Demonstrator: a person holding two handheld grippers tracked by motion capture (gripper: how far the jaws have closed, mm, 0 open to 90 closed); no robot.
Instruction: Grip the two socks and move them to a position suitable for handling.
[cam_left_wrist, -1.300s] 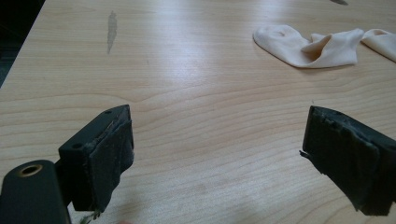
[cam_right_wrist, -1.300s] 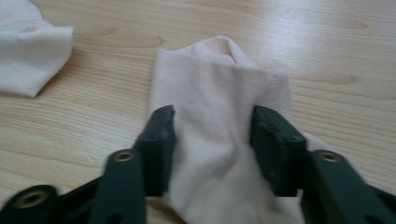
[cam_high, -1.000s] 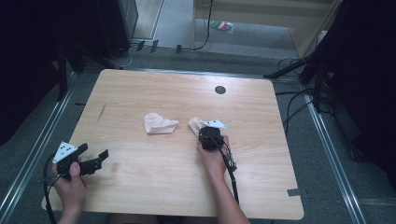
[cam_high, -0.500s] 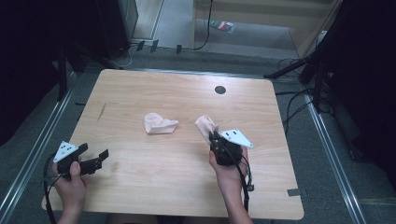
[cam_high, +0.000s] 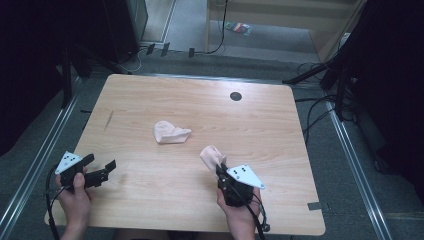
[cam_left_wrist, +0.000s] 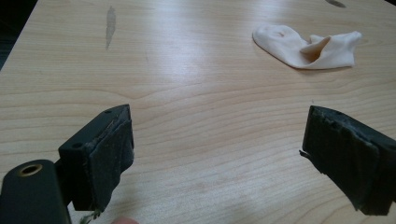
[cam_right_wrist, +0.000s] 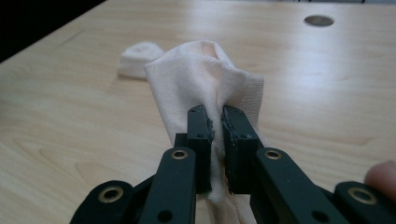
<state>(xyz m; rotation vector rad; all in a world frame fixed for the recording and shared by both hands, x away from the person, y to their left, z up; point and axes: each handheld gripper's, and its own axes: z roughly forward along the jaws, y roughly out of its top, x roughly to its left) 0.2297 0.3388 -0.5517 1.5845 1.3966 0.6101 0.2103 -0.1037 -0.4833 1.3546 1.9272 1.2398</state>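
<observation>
The right gripper (cam_high: 221, 167) sat in the lower middle of the high view, held in the person's right hand (cam_high: 242, 212), and its jaws were pressed together on a pale pink sock (cam_high: 212, 155). In the right gripper view the two black jaws rose from the bottom centre with the sock's fabric (cam_right_wrist: 205, 74) bunched and pinched between them, the cloth standing up above the jaw tips and a strip of it hanging below.

A second pink sock (cam_high: 170, 133) lay crumpled on the wooden table (cam_high: 280, 125) near the centre of the high view, apart from the held one; in the right gripper view it showed as a small lump (cam_right_wrist: 138, 58) at the upper left.

The left gripper (cam_high: 102, 170) rested at the lower left of the high view in the left hand (cam_high: 75, 197), its jaws spread wide with nothing between them. In the left gripper view the lying sock (cam_left_wrist: 306, 44) was at the upper right, well beyond the jaws.
</observation>
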